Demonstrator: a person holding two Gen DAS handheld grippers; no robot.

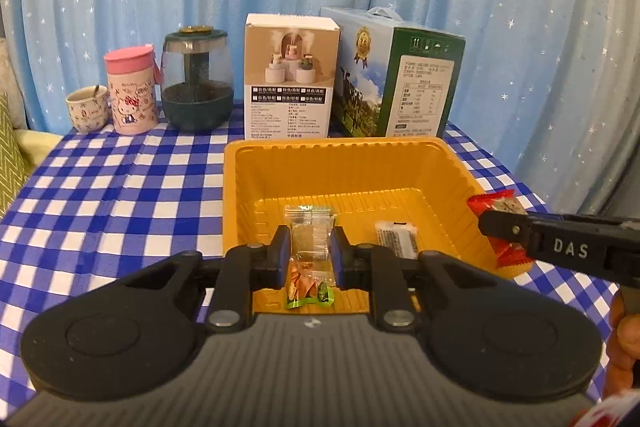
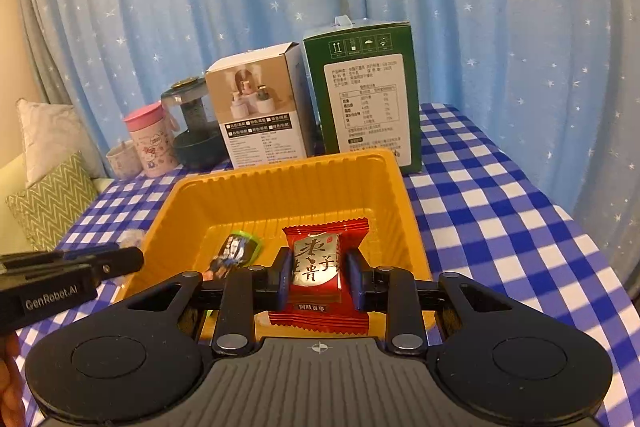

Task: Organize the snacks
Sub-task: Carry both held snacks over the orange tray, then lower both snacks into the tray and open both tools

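Gripping crinkly clear packet point(image 1: 310, 259): left gripper point(image 1: 309, 255); right gripper point(image 2: 316, 273) clamps glossy red packet point(image 2: 318, 277) (ribbed yellow tray point(image 1: 248, 187) below).

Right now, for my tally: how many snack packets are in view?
3: a clear packet in the left gripper, a red packet in the right gripper, a black packet in the yellow tray. Others may be hidden.
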